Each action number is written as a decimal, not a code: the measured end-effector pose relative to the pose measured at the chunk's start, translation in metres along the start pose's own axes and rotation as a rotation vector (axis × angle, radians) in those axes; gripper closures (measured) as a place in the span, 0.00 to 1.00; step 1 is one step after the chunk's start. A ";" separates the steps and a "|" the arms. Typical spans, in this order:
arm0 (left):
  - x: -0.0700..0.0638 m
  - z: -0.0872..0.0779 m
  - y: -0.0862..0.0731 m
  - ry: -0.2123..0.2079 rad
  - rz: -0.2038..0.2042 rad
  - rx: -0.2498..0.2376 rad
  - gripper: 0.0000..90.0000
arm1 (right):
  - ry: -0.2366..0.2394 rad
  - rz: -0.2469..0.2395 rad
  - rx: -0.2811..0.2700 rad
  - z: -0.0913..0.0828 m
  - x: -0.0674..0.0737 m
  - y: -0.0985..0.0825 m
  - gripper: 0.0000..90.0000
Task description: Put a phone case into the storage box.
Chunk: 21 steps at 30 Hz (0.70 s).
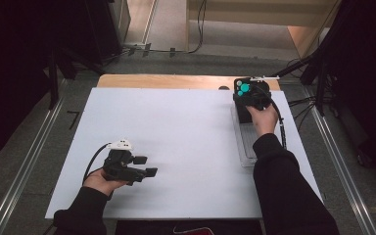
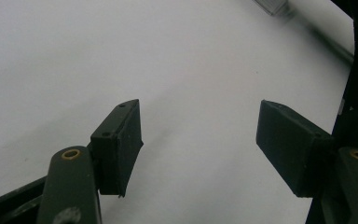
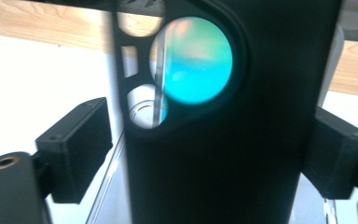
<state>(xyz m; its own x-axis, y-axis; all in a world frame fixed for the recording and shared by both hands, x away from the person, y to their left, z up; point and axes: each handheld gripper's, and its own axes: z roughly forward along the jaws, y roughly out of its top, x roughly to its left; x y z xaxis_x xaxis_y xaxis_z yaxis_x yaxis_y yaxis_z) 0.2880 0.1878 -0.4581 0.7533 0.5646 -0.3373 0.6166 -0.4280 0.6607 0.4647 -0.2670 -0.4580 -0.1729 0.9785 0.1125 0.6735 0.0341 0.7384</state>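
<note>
The left gripper [image 1: 147, 165] is resting low over the near-left part of the white table [image 1: 176, 132], held in the person's left hand [image 1: 100, 182], with its jaws pointing toward the table's right side. In the left gripper view its jaws are standing well apart with nothing between the pads [image 2: 121, 144]; bare white surface is showing through the gap. The right gripper [image 1: 248, 95] is sitting at the far-right corner of the table, gripped from behind by the right hand [image 1: 263, 119], whose dark sleeve [image 1: 284, 191] is running in from the bottom edge. In front of it, a black stand [image 3: 223, 140] with teal round windows [image 3: 196, 60] is standing upright at the far end of a clear plastic tray [image 1: 247, 147], which is lying along the table's right edge, partly under the forearm. In the right gripper view the stand is sitting squarely between the two jaws; one pad [image 3: 77, 144] is standing clear of its side with a strip of white table showing between, while the other is lying right beside or against the opposite side, contact not resolvable. So the right jaws are bracketing the stand, but whether they are pressing on it I cannot tell. A strip of bare wood [image 1: 166, 81] is showing beyond the white surface's far edge.
</note>
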 end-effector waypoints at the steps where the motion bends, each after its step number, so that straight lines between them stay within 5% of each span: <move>1: 0.000 0.000 0.000 0.000 0.000 0.000 0.35 | -0.003 0.002 0.001 0.000 0.000 0.000 0.08; 3: 0.000 0.000 0.000 0.001 0.002 0.001 0.35 | -0.007 0.003 0.002 0.000 0.000 0.000 0.00; 19: 0.002 -0.001 0.000 -0.003 -0.006 -0.002 0.35 | 0.045 0.068 -0.022 -0.019 -0.009 0.014 0.00; 21: 0.002 -0.001 0.000 -0.004 -0.006 -0.003 0.35 | 0.038 0.046 -0.024 -0.023 -0.008 0.016 0.00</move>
<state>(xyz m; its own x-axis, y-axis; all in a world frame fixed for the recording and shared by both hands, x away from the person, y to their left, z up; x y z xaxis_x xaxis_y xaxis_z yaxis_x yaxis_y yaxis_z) 0.2891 0.1895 -0.4581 0.7503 0.5646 -0.3438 0.6207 -0.4227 0.6604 0.4602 -0.2787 -0.4312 -0.1693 0.9705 0.1715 0.6639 -0.0163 0.7476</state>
